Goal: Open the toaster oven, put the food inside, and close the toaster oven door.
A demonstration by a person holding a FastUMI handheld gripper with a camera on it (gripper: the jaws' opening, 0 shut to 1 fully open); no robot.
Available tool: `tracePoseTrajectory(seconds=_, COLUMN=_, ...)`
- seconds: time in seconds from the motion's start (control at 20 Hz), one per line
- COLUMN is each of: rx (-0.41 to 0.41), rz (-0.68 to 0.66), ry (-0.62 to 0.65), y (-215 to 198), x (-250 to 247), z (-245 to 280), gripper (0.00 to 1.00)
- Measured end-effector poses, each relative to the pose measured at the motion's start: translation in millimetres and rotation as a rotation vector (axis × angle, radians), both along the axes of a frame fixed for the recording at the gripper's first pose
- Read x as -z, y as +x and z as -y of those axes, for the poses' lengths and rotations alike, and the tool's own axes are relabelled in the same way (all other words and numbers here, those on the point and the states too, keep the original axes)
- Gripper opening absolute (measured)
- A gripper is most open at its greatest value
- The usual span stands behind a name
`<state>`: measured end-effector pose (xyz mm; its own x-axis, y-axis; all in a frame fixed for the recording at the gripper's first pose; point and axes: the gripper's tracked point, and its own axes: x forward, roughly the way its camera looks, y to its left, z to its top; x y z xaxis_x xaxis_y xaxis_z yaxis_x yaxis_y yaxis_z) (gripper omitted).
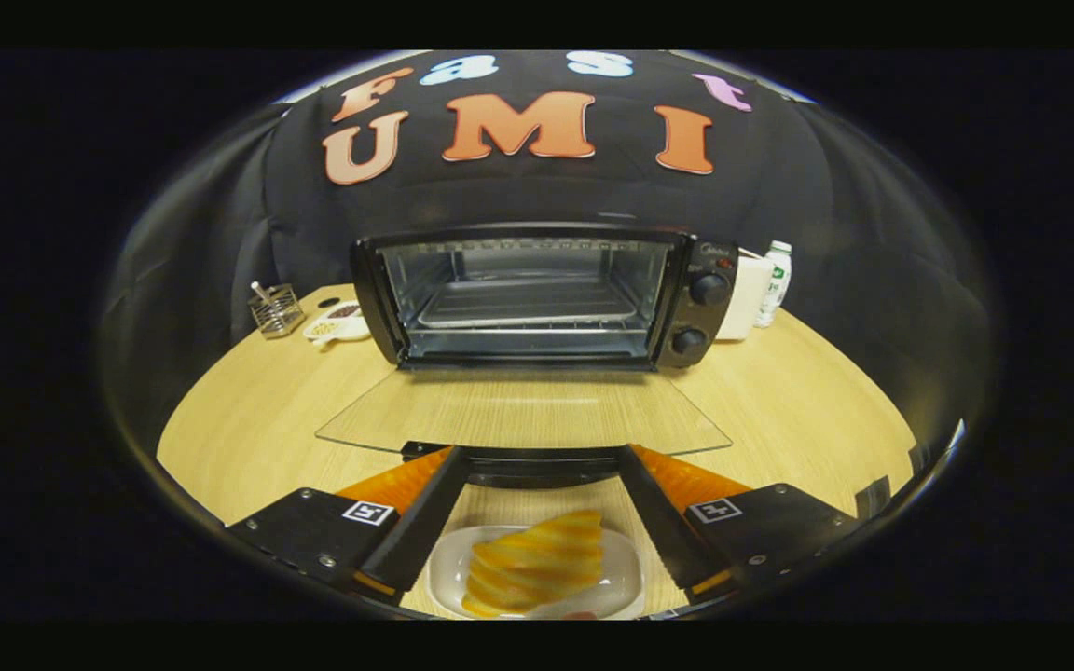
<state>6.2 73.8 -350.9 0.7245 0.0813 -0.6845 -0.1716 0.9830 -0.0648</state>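
Observation:
The black toaster oven (537, 294) stands at the back of the wooden table, its cavity showing a wire rack and tray (528, 306). Its glass door (523, 410) lies folded down flat toward me, and the dark door handle (537, 473) sits right at my fingertips. My gripper (537, 457) is open, fingers spread wide, with the handle spanning the gap and neither finger pressing on it. Below and between the fingers, a yellow-orange striped piece of food (537, 564) rests on a small white plate (444, 568), on the near side of the door.
Left of the oven stand a wire holder (276, 309) with a utensil in it and a small white dish (337, 326). To the right of the oven are a white container (748, 298) and a small bottle (776, 280). The round table (248, 410) falls away on both sides.

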Motion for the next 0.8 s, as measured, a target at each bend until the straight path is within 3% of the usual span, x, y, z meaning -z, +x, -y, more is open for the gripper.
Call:
tracePoseTrajectory(seconds=0.3, rx=0.031, rz=-0.076, ry=0.017, y=-5.3, x=23.9, z=5.9, gripper=0.99)
tracePoseTrajectory(seconds=0.8, rx=0.117, rz=-0.003, ry=0.03, y=-16.4, x=-17.9, z=20.7, gripper=0.99)
